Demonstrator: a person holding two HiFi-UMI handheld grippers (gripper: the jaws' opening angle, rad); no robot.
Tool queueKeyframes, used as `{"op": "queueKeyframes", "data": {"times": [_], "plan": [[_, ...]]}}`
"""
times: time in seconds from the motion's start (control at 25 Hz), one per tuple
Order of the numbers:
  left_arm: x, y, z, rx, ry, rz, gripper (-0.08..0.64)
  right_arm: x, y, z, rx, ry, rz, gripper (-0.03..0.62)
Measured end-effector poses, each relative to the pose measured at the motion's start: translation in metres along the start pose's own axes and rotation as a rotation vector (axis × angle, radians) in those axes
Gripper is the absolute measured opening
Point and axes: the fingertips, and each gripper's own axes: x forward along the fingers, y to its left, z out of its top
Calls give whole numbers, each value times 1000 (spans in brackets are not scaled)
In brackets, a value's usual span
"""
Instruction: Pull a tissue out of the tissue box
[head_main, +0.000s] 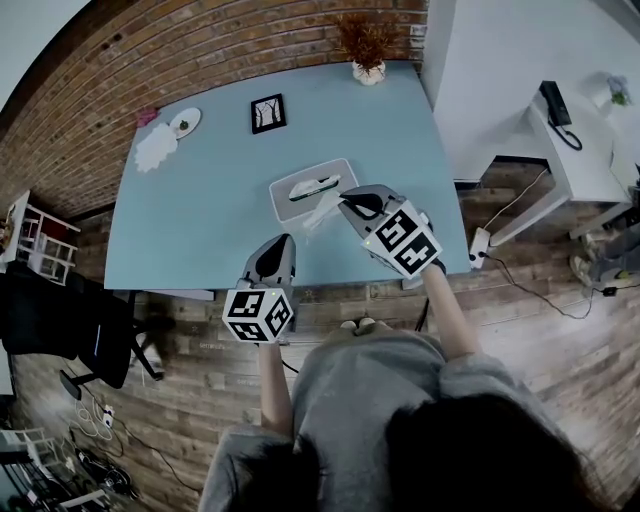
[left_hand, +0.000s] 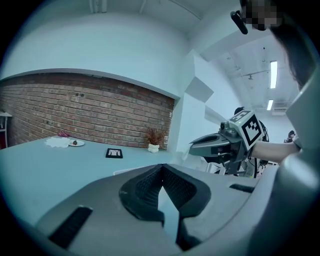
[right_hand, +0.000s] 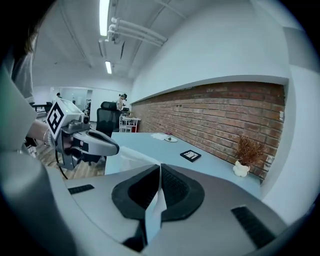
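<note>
- Right gripper: jaws pinched on a tissue that trails back to the tissue box. Left gripper is just beside it, jaws together and empty.
- Risk: nothing steadies the box, so a sheet snagging in the slot would likely drag the box along or tear.
- Setting: smooth blue table, with the box near its front edge; brick wall; wood floor.

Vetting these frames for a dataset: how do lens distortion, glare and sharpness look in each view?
Head view: strong fisheye, the brick wall bows; light even, detail sharp. Left gripper view: dark vignette at the corners, ceiling light bright. Right gripper view: strip light blown out, close-up tissue slightly soft.
</note>
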Motion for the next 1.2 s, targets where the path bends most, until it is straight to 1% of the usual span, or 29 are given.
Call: {"op": "queueKeyframes", "data": {"times": [0.12,0.36,0.64,0.96,1.2], "plan": [[-4,-5,-1,4,-1,0,3,-6,4,0,48,-46,1,2],[-11,-16,-1,21,4,12,3,-18,6,-1,96,-95,-3,0],[-20,-23,0,36,-11,23,3,-22,13,-3,123,-145,9,1],[-33,-28,2,58,-20,45,3,-29,24,6,132,-216,55,1],[-39,-27,2,59,-22,63,3,-31,28,7,145,-243,77,1]]}}
